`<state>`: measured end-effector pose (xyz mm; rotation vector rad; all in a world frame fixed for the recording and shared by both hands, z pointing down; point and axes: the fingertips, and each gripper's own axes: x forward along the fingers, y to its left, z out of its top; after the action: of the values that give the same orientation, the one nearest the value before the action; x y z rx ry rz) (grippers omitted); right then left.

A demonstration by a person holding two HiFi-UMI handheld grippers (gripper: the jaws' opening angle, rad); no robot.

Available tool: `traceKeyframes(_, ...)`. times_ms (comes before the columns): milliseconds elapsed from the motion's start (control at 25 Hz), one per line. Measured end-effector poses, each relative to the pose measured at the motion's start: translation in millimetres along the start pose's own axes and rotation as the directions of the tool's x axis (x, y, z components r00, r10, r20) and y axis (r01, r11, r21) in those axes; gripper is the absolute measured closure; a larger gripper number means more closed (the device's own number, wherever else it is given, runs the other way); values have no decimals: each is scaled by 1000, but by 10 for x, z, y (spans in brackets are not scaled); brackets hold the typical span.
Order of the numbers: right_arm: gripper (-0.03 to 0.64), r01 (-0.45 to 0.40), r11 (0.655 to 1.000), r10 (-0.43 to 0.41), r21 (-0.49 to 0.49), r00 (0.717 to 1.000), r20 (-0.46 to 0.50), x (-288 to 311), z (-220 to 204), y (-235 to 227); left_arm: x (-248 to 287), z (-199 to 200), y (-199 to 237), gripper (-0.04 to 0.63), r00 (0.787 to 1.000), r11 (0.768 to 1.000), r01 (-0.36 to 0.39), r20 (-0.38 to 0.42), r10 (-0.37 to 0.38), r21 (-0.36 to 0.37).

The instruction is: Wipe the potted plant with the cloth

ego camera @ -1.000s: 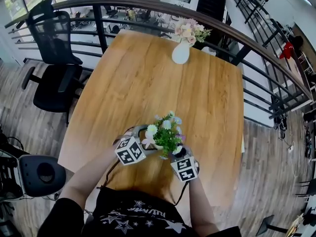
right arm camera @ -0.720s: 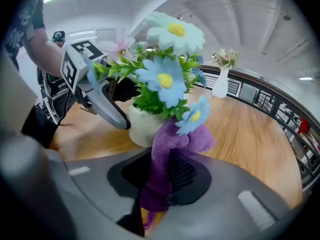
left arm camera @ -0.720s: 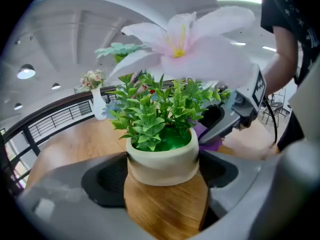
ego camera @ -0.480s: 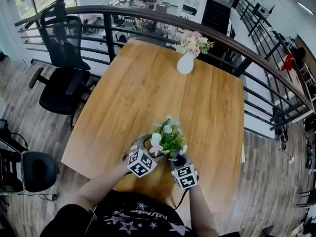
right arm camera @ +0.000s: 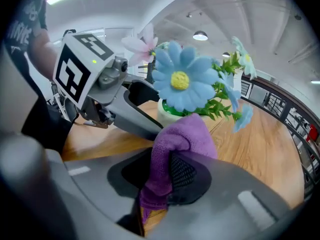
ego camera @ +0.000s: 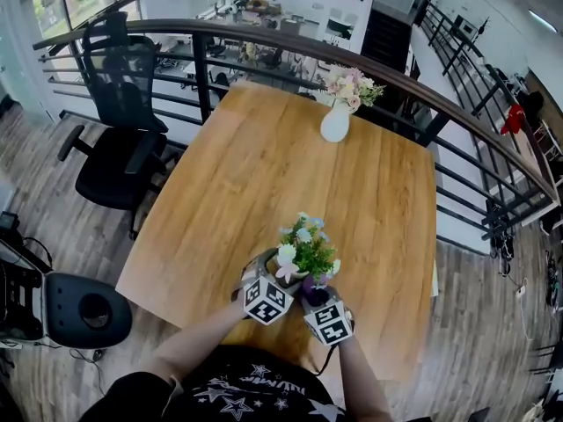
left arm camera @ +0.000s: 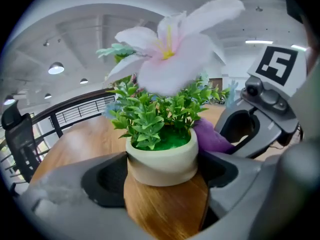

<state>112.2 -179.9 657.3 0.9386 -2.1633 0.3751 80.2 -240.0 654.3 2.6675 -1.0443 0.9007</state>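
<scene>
The potted plant (ego camera: 306, 251) stands upright on the wooden surface (ego camera: 264, 165), near the edge closest to the person and well apart from the white vase of flowers (ego camera: 335, 121) at the far edge. The left gripper (left arm camera: 161, 176) brackets the cream pot (left arm camera: 161, 156): its fingers (left arm camera: 97, 181) are closed in against the pot wall on both sides, and the pot base rests on the surface, so the plant is steadied rather than lifted. The right gripper (right arm camera: 167, 179) has its fingers (right arm camera: 190, 176) clamped together on a bunched purple cloth (right arm camera: 177, 144), a fold of which stands up out of the grip. The cloth sits at the near side of the pot, under the blue and green foliage, just beside the rim; actual contact cannot be confirmed in any view. Judged status: pickup of the cloth and bracing of the plant are complete, and the cloth is in position for wiping. The frames show no mark of how much of the pot or the leaves is already wiped, so the wiping itself is treated as outstanding.
</scene>
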Motion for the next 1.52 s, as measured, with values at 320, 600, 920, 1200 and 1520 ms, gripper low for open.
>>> traceKeyframes(320, 531, 19, 1000, -19, 4, 1000, -10, 24, -10, -32, 9, -44, 1, 130, 999, 998, 37, -11, -36, 47)
traceKeyframes(600, 531, 93, 994, -92, 53, 996, -12, 1, -38, -248, -151, -137, -155, 130, 990, 984, 137, -34, -134, 115)
traceKeyframes(920, 531, 159, 985, -159, 67, 987, -4, 12, -61, -492, -304, -208, -382, 130, 982, 974, 190, -32, -187, 127)
traceKeyframes(1200, 531, 163, 984, -162, 68, 987, -12, -1, -58, -510, -378, -373, -236, 130, 963, 944, 269, -68, -261, 192)
traceKeyframes(1520, 531, 163, 982, -162, 100, 987, -16, 37, -69, -560, -281, -319, 145, 129, 914, 871, 404, -78, -399, 279)
